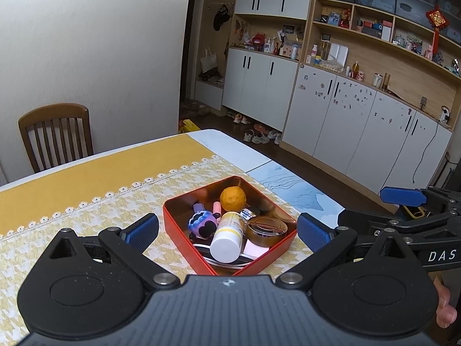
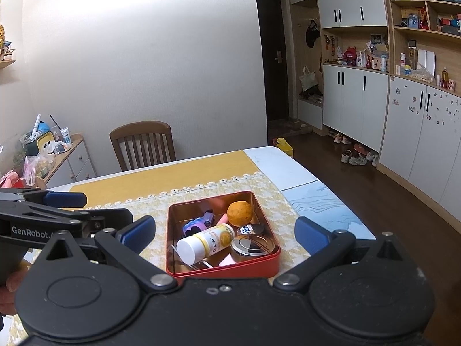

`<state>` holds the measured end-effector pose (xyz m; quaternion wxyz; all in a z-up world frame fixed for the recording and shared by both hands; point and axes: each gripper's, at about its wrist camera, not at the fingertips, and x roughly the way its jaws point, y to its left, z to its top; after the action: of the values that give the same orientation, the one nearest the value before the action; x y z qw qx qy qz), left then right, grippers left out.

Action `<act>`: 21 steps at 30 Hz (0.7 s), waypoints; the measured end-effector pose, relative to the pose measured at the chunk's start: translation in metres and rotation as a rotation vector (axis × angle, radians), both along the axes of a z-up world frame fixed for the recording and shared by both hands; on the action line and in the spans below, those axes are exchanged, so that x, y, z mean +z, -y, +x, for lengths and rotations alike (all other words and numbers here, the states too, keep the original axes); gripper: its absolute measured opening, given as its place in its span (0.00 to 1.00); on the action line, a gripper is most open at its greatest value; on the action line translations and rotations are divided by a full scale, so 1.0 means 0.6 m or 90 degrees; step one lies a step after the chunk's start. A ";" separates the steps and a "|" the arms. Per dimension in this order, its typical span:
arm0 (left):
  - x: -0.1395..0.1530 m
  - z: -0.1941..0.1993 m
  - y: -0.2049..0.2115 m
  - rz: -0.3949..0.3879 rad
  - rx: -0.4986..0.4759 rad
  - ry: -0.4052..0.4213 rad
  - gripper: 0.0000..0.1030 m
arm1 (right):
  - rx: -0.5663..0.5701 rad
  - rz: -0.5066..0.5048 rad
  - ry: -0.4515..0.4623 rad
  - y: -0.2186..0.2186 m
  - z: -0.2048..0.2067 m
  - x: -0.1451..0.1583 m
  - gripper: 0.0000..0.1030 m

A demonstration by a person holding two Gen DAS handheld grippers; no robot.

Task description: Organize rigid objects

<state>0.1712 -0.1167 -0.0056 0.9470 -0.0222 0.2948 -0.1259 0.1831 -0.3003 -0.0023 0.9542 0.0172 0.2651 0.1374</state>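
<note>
A red tin box (image 1: pixel 178 236) (image 2: pixel 259 268) sits on the yellow patterned tablecloth. Inside lie an orange (image 1: pixel 232 199) (image 2: pixel 239 212), a white-and-yellow pill bottle (image 1: pixel 227 238) (image 2: pixel 206 243) on its side, a round metal tin (image 1: pixel 266 229) (image 2: pixel 250 245), a purple toy (image 1: pixel 201 223) (image 2: pixel 197 225) and a pink stick (image 1: pixel 216 208). My left gripper (image 1: pixel 227 232) is open and empty, held above the box's near side. My right gripper (image 2: pixel 224 233) is open and empty, also over the box. Each gripper shows at the edge of the other's view.
A wooden chair (image 1: pixel 56 135) (image 2: pixel 142 144) stands at the table's far side. White cabinets (image 1: pixel 360 132) and shelves line the right wall. A small cabinet with clutter (image 2: pixel 49 155) stands at the left. The table's right edge (image 2: pixel 340 201) is near the box.
</note>
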 end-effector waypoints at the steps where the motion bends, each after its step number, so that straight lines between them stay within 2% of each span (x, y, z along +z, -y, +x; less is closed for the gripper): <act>1: 0.000 0.000 0.000 0.001 0.000 0.001 1.00 | -0.001 0.001 0.000 0.000 0.001 0.000 1.00; 21: -0.001 0.001 -0.001 0.002 0.016 0.001 1.00 | -0.003 0.006 -0.005 -0.001 0.004 -0.005 1.00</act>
<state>0.1716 -0.1160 -0.0059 0.9488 -0.0241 0.2939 -0.1135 0.1857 -0.2996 -0.0054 0.9534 0.0230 0.2678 0.1368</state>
